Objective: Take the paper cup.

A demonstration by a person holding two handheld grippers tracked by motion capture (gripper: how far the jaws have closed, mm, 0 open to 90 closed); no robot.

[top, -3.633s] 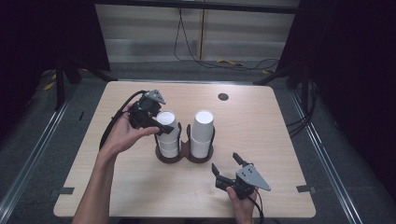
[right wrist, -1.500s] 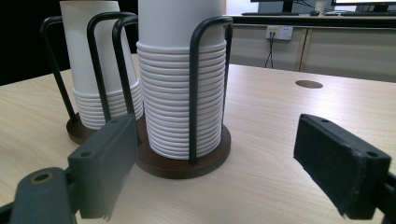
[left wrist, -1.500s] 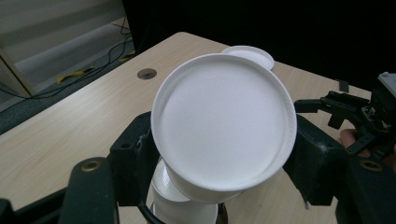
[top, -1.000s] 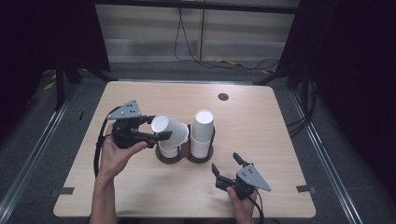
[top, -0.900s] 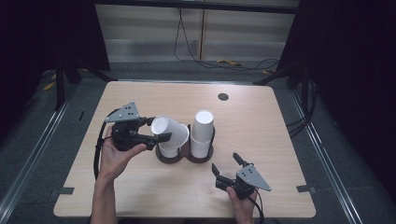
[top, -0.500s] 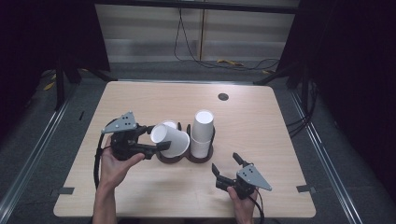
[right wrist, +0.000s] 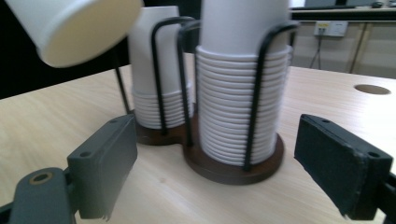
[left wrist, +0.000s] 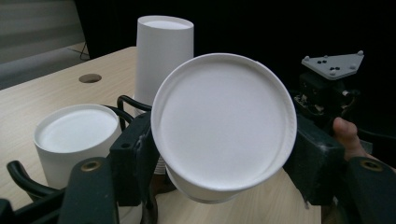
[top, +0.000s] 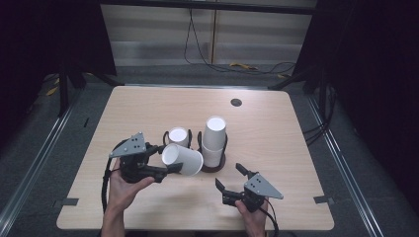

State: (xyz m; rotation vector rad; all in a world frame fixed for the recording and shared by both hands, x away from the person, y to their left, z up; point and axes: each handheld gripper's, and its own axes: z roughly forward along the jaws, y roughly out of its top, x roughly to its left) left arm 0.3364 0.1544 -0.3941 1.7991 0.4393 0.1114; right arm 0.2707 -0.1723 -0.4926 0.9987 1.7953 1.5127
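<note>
My left gripper (top: 167, 159) is shut on a white paper cup (top: 188, 160) that lies on its side just above the table, left of the holder. In the left gripper view the cup's round base (left wrist: 224, 121) faces the camera between the two jaws. A dark wooden holder (top: 218, 168) with black wire loops carries a short cup stack (top: 178, 137) and a taller cup stack (top: 215, 140). My right gripper (top: 231, 180) rests open on the table in front of the holder. Between its jaws the tall stack (right wrist: 243, 107) stands a little way off.
A round hole (top: 236, 102) lies in the tabletop at the back right. The light wooden table (top: 148, 108) is ringed by dark floor, and cables lie behind it. A hand holds each gripper at the near edge.
The left gripper has taken the top cup off the short stack, tipped it onto its side, and carried it down toward the near left. The right gripper has stayed put.
</note>
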